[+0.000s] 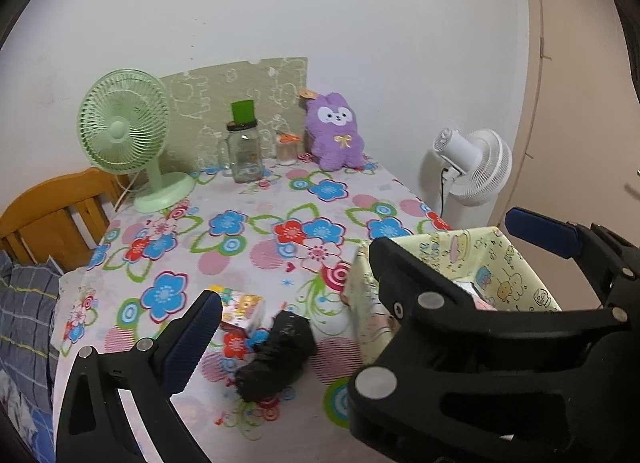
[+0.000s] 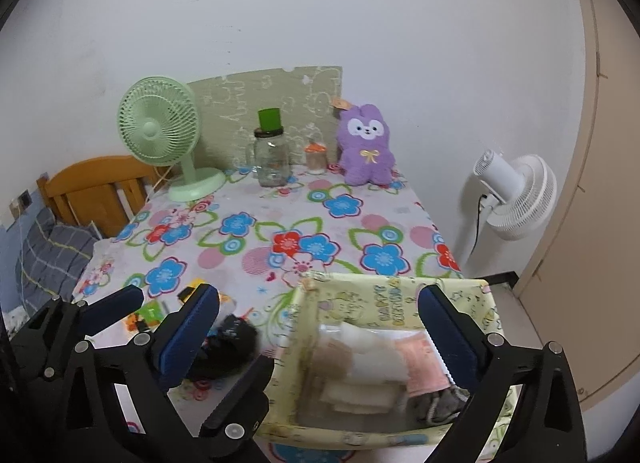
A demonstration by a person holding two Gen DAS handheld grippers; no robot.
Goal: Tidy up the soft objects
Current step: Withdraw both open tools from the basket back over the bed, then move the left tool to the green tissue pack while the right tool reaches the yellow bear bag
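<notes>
A yellow patterned fabric box (image 2: 396, 307) stands at the table's near right corner and holds folded soft cloths (image 2: 376, 367), white, beige, pink and grey. It also shows in the left wrist view (image 1: 516, 263). A black rolled soft bundle (image 1: 276, 355) lies on the floral tablecloth left of the box, also seen in the right wrist view (image 2: 232, 343). My right gripper (image 2: 320, 327) is open, its fingers spread over the box. My left gripper (image 1: 360, 267) is open above the table, the bundle below it. A purple plush bunny (image 1: 336, 131) sits at the back.
A colourful small carton (image 1: 240, 311) lies beside the bundle. A green desk fan (image 1: 128, 135), a glass jar (image 1: 244, 155) and a small cup (image 1: 287, 149) stand at the back. A white fan (image 1: 476, 167) stands off the table's right; a wooden chair (image 1: 56, 215) at left.
</notes>
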